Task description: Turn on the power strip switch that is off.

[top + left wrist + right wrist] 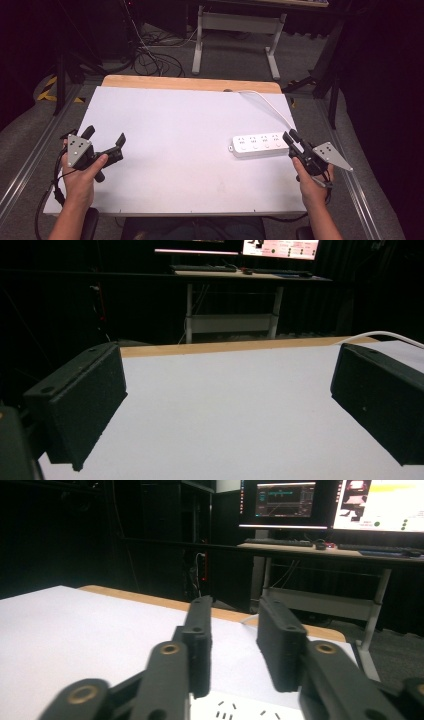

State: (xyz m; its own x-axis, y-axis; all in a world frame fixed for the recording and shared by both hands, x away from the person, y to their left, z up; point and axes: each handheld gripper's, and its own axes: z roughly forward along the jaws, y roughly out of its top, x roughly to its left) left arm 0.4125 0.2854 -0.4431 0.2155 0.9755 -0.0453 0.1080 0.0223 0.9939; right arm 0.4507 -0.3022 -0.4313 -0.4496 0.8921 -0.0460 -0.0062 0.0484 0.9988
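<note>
A white power strip (260, 144) lies flat on the white tabletop (180, 165) at the right, and its white cable (270, 105) runs off toward the far edge. My right gripper (290, 134) hovers at the strip's right end. In the right gripper view its jaws (235, 605) stand a narrow gap apart with nothing between them, above the strip's sockets (235, 711). My left gripper (106, 135) rests at the table's left side, far from the strip. It is wide open (225, 405) over bare white surface.
A wooden strip (190, 82) borders the table's far edge. Beyond it stand a white desk frame (240, 25) and tangled cables (150, 55) on the floor. Lit monitors (320, 502) sit on a desk behind. Dark curtains close in on both sides.
</note>
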